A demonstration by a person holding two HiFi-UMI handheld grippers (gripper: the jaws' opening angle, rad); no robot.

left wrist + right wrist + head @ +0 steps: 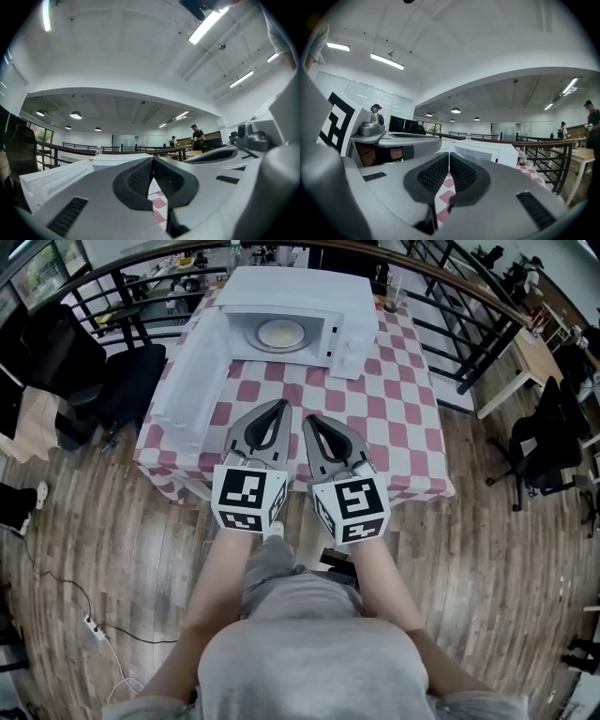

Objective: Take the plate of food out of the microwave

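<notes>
The left gripper has its jaws pressed fully together with nothing between them; in the left gripper view the two ribbed pads meet along a single seam, and only the checked cloth shows below it. The right gripper is closed in the same way and is also empty, its pads touching down their length. The two grippers hang side by side over the near edge of the table, tips pointing at the far edge and touching nothing. The microwave stands at the middle of the far edge, its door swung wide open along the left edge. The plate of food lies inside the open cavity, well apart from both grippers.
</notes>
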